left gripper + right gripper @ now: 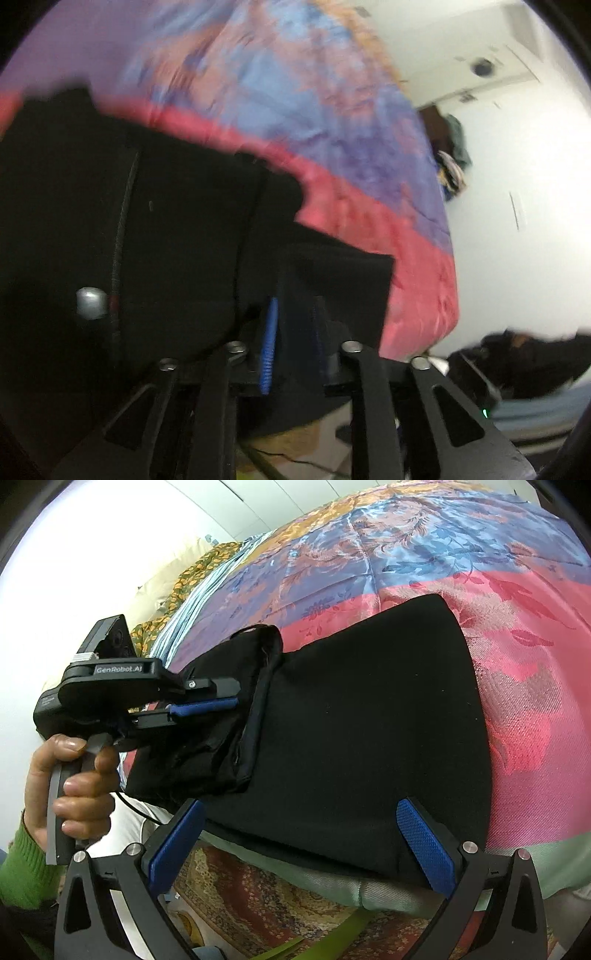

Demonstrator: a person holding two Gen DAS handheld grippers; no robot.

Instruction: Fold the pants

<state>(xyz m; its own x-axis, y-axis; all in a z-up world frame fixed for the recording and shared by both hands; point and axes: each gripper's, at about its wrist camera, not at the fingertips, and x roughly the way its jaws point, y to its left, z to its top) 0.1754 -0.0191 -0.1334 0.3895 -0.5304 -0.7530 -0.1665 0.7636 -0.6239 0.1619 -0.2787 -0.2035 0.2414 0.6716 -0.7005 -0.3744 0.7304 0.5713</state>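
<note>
Right wrist view: black pants [362,716] lie folded on a bed, filling the middle of the frame, their lower edge hanging over the bed's near side. The bedspread [517,635] is patterned in pink, blue and orange. At centre left, the left gripper [236,701] has its jaws pressed together on a bunched end of the pants, blue pads against the cloth. A hand [74,775] in a green sleeve grips its handle at lower left. The right gripper [301,834] sits at the bottom of the frame, jaws spread wide on either side of the pants' lower edge, pads [424,845] not visibly pressing the cloth. A patterned rug [258,897] shows below the bed.

Left wrist view (blurred): the pants [177,229] fill the left and centre; the left gripper [291,332] pinches a fold of them at bottom centre. The bedspread [295,103] runs across the upper frame, with a white wall [524,155] at right.
</note>
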